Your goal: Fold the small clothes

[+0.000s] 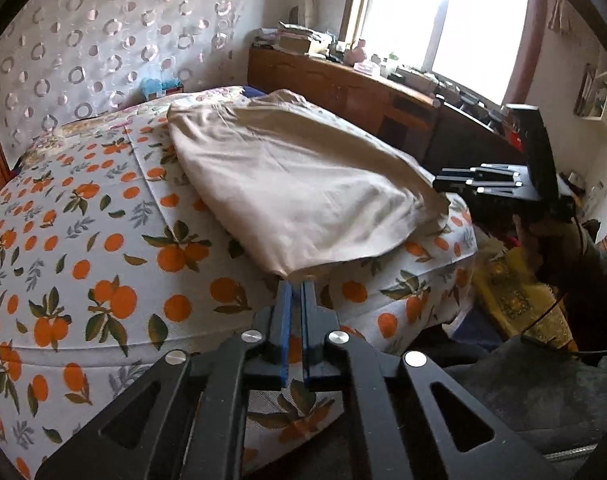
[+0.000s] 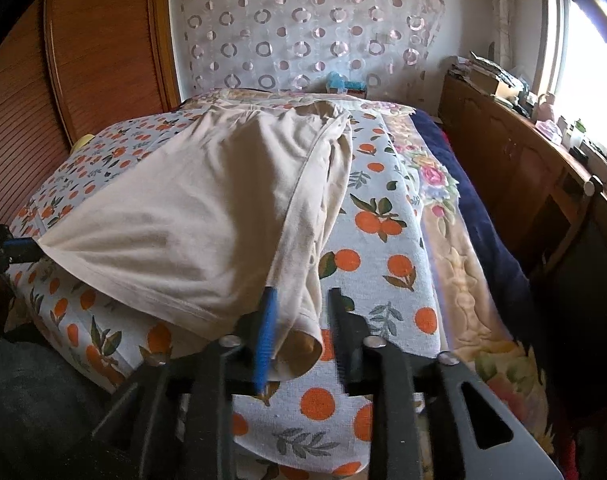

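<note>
Left wrist view: left claw [image 1: 297, 286] clamped together on the near corner of a beige garment [image 1: 299, 188], spread on the orange-print bed cover [image 1: 83, 240]; right claw [image 1: 443, 184] at the garment's right corner, state unclear from here.

Right wrist view: right claw [image 2: 299, 300] apart, garment hem [image 2: 299, 344] loose between its fingers; left claw [image 2: 21, 250] pinching the left corner.

Beige garment [image 1: 295, 184] soft matt cloth; dresser [image 1: 343, 92] glossy wood.

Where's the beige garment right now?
The beige garment lies across the orange-print bedspread, its near corner pinched in the left gripper.
</note>
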Tool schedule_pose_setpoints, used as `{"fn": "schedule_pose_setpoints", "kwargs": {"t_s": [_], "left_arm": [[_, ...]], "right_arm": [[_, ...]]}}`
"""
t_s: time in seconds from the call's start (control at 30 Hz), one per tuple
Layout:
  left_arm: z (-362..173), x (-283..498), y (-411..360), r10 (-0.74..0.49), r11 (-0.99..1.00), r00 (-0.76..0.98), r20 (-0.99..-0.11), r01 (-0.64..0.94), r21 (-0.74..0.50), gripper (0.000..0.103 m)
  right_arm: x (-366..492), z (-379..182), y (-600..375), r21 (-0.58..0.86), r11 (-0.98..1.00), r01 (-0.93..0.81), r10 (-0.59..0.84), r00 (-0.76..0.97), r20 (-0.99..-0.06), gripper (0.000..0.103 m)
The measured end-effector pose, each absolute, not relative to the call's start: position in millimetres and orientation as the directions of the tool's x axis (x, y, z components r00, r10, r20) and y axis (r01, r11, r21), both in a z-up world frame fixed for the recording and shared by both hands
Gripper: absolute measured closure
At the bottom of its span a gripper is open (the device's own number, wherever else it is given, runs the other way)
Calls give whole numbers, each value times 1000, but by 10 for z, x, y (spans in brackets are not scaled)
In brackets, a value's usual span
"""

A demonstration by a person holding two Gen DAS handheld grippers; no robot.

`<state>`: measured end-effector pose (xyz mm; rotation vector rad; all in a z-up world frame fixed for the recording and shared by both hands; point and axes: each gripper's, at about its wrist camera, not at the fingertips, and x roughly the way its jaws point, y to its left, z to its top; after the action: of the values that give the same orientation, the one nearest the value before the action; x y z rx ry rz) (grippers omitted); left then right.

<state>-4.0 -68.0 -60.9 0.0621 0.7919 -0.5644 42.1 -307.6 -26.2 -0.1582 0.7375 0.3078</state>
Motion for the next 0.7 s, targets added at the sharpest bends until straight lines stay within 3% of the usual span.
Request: {"fn": "schedule_pose_setpoints", "kwargs": {"t_s": [0.07, 0.23, 0.3, 0.47, 0.7], "left_arm": [[-568, -28, -679, -430, 865, 591, -683, 487, -123, 99], [-635, 116, -635, -386, 890, 607, -695, 444, -106, 88], [-669, 174, -616, -375, 895, 609, -699, 434, -102, 70], [-760, 302, -654, -379, 894, 600, -704, 433, -112, 48], [-871, 414, -781, -378, 890, 579, -723, 441, -112, 47]], "right_arm": [[409, -251, -3076, -35, 943, -332, 222, 701, -677, 64], [400, -245, -3073, -30, 938, -344, 237, 703, -671, 62], [419, -280, -3063, -26, 938, -344, 237, 698, -676, 61], [512, -407, -3080, -20, 942, -335, 226, 676, -701, 61], [629, -548, -3107, 6, 946, -323, 226, 648, -727, 61]]}}
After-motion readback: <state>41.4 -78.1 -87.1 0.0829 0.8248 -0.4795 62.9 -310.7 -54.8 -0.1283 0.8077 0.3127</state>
